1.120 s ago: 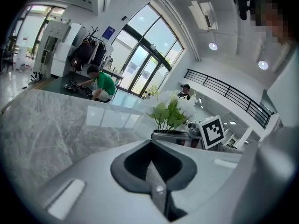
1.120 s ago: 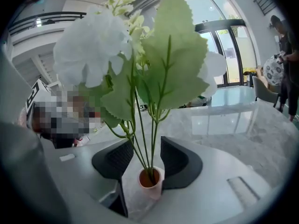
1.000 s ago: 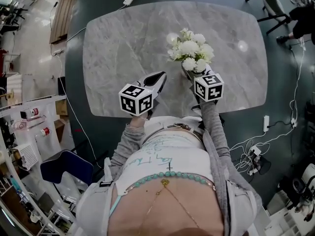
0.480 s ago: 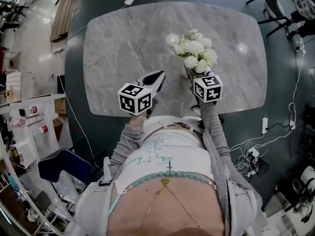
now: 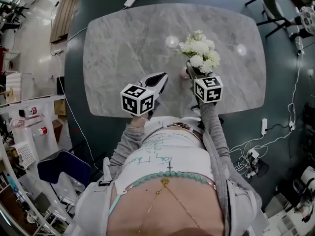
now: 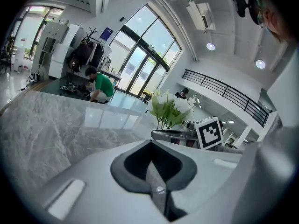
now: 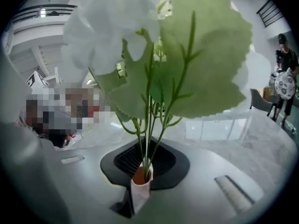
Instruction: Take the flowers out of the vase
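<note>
Right gripper (image 7: 142, 174) view: jaws, just closing, pinch the vase (image 7: 139, 186) neck, with the flowers (image 7: 154, 55) rising at 12 o'clock. The head view hides this grip under the blooms. Left gripper (image 6: 156, 181) jaws are together and empty, flowers at its 1 o'clock over the desk (image 6: 56, 129).

The person is wearing a grey knitted cardigan (image 5: 224, 166), open at the front. Its left sleeve (image 5: 125, 146) and right sleeve (image 5: 214, 127) are covering the arms down to the wrists. Under it a white top (image 5: 165, 154) is showing, scrawled with teal handwriting and marked with a small black cross (image 5: 169, 167). A strand of turquoise beads (image 5: 184, 175) is circling the neck, with a thin gold chain (image 5: 182, 204) and small gold pendant (image 5: 165, 182) beneath. A metal buckle (image 5: 183, 127) is glinting at the waist.
</note>
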Demonstrator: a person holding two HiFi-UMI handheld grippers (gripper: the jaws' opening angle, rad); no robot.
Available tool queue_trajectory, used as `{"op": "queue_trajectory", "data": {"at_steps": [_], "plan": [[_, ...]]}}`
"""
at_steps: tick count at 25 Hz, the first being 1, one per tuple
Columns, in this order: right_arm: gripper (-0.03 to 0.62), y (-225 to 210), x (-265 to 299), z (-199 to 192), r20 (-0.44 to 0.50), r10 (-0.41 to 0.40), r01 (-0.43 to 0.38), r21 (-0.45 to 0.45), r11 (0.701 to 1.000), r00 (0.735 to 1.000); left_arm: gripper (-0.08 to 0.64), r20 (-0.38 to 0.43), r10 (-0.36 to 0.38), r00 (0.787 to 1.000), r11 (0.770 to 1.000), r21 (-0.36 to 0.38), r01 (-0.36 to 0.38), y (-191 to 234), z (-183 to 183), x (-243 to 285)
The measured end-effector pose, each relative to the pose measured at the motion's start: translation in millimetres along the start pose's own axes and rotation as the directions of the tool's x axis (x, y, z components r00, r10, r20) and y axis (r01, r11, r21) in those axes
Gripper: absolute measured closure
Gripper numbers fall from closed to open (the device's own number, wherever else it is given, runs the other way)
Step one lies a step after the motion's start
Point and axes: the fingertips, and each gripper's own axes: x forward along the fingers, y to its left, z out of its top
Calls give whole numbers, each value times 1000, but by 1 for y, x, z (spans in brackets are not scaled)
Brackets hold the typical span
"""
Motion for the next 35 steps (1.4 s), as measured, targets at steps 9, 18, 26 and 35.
{"op": "queue_trajectory", "data": {"at_steps": [9,18,26,35], "plan": [[551,1,-4,5,19,-16,16,-10,1000,1000,560,-11,-2,1000,1000,28,2,-3,-1,1],[552,0,-6,11,32,-14,14,-11,1000,999,560,-17,-13,1000,999,36,14,-6,0,4],[554,1,-10,19,53,-16,18,-26,999,998,560,-16,-20,1000,999,35,21,-5,0,7],[552,3,-18,29,68,-11,13,-29,999,998,560,-17,-32,999,999,35,32,-9,2,7]]}}
